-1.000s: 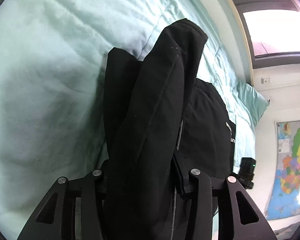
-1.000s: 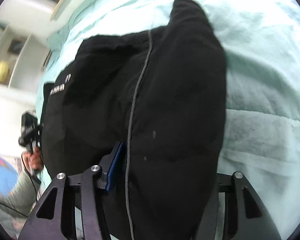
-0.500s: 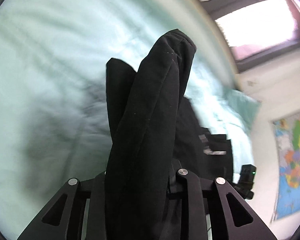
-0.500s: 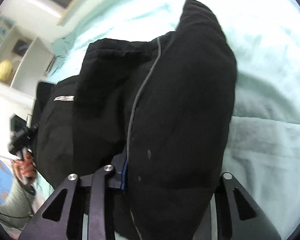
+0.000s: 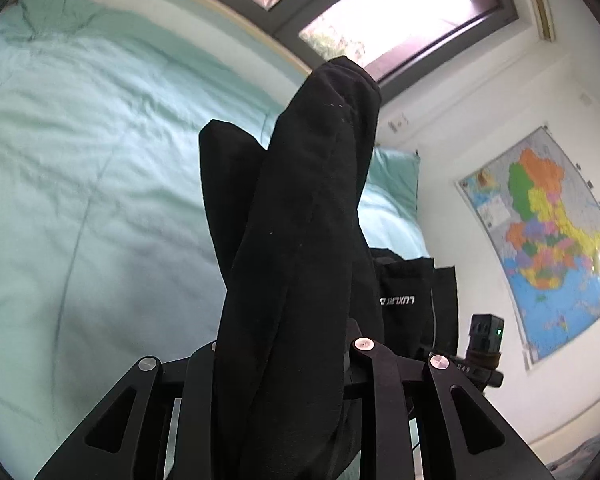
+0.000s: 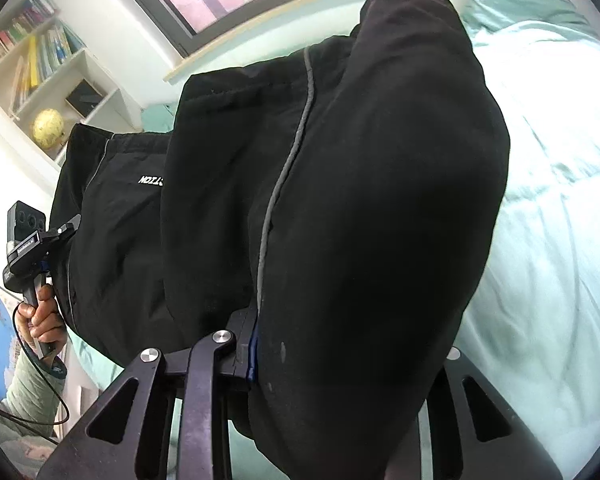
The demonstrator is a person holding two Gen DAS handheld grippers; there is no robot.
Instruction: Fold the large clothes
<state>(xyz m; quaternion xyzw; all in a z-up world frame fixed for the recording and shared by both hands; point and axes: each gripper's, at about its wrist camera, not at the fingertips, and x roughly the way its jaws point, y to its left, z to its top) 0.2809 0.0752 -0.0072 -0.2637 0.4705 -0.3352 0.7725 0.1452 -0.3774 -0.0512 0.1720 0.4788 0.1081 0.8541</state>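
Your left claw [image 5: 288,354] and your right claw [image 6: 340,344] each grip the black garment [image 6: 380,200] tightly above the bed [image 5: 80,200]

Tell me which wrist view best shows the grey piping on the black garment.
The right wrist view: the grey piping runs down the bunched black fabric garment toward the fingers. The left wrist view shows only a faint sliver near the white lettering.

Jacket [image 6: 380,200] is black with thin grey piping [image 6: 284,168] and small white lettering [image 6: 152,180]. Bed [image 5: 80,160] cover is plain mint green. Map [image 5: 548,240] is blue with orange, yellow and green patches. Globe [image 6: 49,127] is yellowish.
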